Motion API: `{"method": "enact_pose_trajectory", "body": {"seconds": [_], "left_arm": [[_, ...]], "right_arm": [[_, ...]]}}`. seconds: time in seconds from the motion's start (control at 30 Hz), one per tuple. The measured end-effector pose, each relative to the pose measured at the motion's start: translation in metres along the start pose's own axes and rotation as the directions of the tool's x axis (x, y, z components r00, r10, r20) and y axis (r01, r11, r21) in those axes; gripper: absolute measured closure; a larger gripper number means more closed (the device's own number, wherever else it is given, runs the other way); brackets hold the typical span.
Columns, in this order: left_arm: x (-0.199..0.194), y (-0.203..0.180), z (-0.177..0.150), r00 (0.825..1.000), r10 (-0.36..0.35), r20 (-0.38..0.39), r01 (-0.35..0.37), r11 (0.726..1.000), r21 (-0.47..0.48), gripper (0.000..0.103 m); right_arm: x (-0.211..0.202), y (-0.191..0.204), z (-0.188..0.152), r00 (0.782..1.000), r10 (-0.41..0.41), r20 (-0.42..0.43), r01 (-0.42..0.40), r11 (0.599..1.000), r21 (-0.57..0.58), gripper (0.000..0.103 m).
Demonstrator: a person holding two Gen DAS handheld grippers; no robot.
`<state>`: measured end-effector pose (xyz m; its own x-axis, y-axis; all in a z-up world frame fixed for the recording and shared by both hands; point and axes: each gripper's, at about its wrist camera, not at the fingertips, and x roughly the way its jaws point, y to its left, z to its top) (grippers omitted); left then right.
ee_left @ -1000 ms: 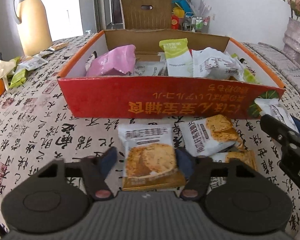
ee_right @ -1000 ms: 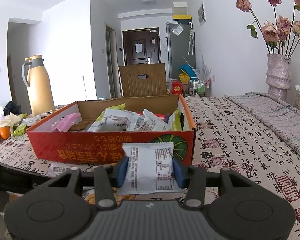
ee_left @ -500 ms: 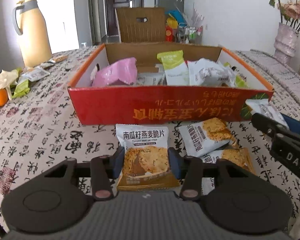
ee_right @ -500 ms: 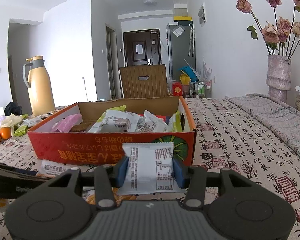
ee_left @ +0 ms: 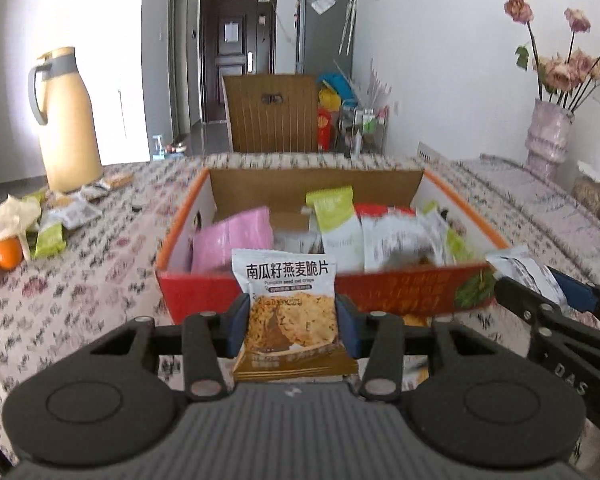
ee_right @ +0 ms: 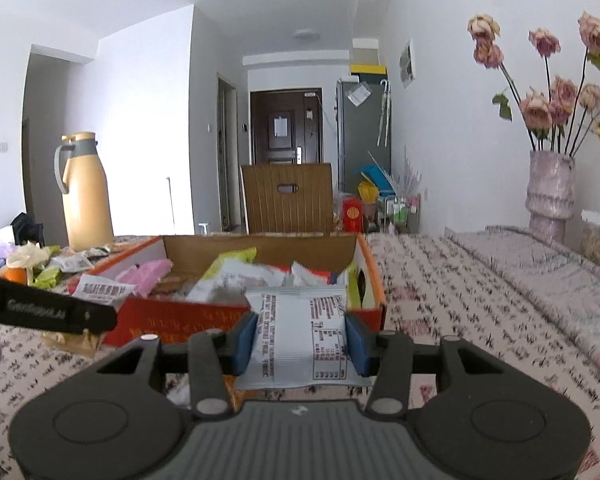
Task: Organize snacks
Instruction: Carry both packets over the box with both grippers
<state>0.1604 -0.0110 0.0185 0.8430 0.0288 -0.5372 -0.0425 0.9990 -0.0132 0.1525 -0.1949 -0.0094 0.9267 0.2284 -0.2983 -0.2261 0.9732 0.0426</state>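
Observation:
My left gripper [ee_left: 292, 320] is shut on a pumpkin-seed oat crisp packet [ee_left: 288, 280], held upright off the table just before the red front wall of the snack box [ee_left: 400, 292]. The open cardboard box holds several packets, among them a pink one [ee_left: 232, 240] and a green-and-white one [ee_left: 336, 220]. In the right wrist view my right gripper [ee_right: 300, 340] is shut on a white packet [ee_right: 300, 328], back side showing, near the box's right front corner [ee_right: 372, 312]. The left wrist view shows that gripper [ee_left: 540, 292] at the right edge.
A patterned cloth covers the table [ee_left: 80, 300]. A tan thermos [ee_left: 66, 120], oranges [ee_left: 4, 254] and loose packets [ee_left: 72, 212] lie at the left. A vase of flowers [ee_right: 550, 184] stands at the back right. A wooden chair back [ee_left: 272, 112] rises behind the box.
My left gripper shut on the crisp packet and lifted it from the table up to the box's front wall. My right gripper rose slightly with its white packet.

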Motion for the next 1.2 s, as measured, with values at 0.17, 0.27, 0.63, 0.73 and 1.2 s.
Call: {"method": "enact_pose_trajectory", "body": {"seconds": [0.17,0.27,0.63,0.73,1.2], "left_arm": [[0.005,0.002,0.022,1.0,-0.005,0.031,0.005,1.0,0.004,0.057],[0.009,0.002,0.035,0.999,-0.005,0.053,0.005,1.0,0.008,0.057],[0.042,0.003,0.078,0.996,0.035,0.085,-0.034,0.999,-0.019,0.057],[0.057,0.005,0.085,0.995,0.055,0.085,-0.052,0.998,-0.033,0.057],[0.105,0.017,0.072,0.991,0.107,0.079,-0.101,0.993,-0.067,0.057]], "right_arm": [[0.003,0.003,0.021,0.999,-0.004,0.035,0.005,1.0,-0.007,0.057],[0.012,0.004,0.035,0.999,-0.004,0.048,0.005,1.0,-0.011,0.057],[0.075,-0.001,0.079,1.0,-0.015,0.023,0.015,1.0,-0.001,0.057],[0.094,0.0,0.084,1.0,-0.025,0.005,0.025,1.0,-0.001,0.057],[0.141,-0.003,0.057,0.996,-0.056,-0.069,0.058,0.998,0.016,0.057]]}}
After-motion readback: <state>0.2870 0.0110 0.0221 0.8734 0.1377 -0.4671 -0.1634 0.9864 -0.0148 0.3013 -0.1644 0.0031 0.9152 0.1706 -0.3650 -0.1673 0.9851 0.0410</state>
